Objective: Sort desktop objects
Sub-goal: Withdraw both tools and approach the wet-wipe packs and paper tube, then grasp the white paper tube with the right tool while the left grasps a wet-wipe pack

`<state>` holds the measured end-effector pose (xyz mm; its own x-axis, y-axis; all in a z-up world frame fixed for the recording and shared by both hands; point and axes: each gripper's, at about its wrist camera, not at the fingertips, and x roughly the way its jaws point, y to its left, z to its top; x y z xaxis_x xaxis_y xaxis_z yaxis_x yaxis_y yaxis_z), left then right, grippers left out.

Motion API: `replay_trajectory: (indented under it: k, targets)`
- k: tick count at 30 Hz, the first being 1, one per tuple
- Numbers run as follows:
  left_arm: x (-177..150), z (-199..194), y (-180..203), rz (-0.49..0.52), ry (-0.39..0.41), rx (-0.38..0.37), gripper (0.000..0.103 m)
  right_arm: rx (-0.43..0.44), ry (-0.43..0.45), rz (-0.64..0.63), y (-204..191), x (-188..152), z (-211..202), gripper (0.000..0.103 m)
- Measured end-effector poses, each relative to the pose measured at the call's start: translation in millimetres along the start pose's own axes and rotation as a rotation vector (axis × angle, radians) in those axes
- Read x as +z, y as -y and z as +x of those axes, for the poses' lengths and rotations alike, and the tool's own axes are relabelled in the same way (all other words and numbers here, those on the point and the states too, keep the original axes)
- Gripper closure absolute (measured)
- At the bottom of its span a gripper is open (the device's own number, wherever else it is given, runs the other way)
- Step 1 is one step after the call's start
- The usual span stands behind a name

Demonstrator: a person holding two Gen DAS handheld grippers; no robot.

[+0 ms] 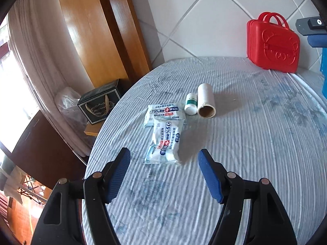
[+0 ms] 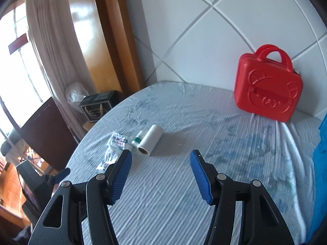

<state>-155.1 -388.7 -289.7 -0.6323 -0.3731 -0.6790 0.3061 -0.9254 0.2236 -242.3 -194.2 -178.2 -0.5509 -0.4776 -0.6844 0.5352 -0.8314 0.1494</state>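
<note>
Two white wipe packets lie on the striped cloth, the near one overlapping the far one. A small white bottle with a green label lies beside a white paper roll. A closed red case stands at the back right against the wall. My left gripper is open and empty, just short of the near packet. My right gripper is open and empty, above the cloth, to the right of the roll, bottle and packets. The red case stands far right.
A black box and a clear plastic bag sit off the cloth's left edge by a wooden panel and curtain. A blue object lies along the right edge. A white tiled wall backs the surface.
</note>
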Motion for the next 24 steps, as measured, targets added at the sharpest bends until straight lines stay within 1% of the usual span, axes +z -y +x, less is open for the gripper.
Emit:
replay_trajectory:
  k: [5, 8, 10, 13, 16, 17, 18, 21, 22, 24]
  targets:
    - [13, 43, -21, 0.049, -0.033, -0.027, 0.034, 0.015, -0.077, 0.042, -28, 14, 69, 0.043]
    - [20, 68, -25, 0.075, -0.047, -0.062, 0.034, -0.008, -0.125, 0.053, -36, 16, 109, 0.043]
    - [22, 79, -24, 0.096, -0.045, -0.089, 0.034, -0.028, -0.162, 0.067, -39, 17, 132, 0.043]
    - [26, 94, -22, 0.11, -0.051, -0.137, 0.034, -0.034, -0.218, 0.095, -38, 17, 168, 0.044]
    - [27, 111, -20, 0.126, -0.075, -0.197, 0.034, -0.053, -0.272, 0.104, -39, 16, 208, 0.044]
    - [27, 117, -18, 0.132, -0.089, -0.215, 0.034, -0.064, -0.294, 0.109, -39, 16, 223, 0.045]
    - [28, 122, -17, 0.139, -0.098, -0.223, 0.034, -0.072, -0.316, 0.118, -38, 15, 237, 0.049]
    - [28, 138, -11, 0.162, -0.136, -0.254, 0.034, -0.116, -0.372, 0.132, -33, 13, 268, 0.051]
    - [28, 141, -10, 0.161, -0.145, -0.26, 0.034, -0.12, -0.394, 0.142, -31, 11, 276, 0.055]
    - [27, 150, -11, 0.146, -0.173, -0.277, 0.034, -0.108, -0.408, 0.152, -29, 9, 286, 0.056]
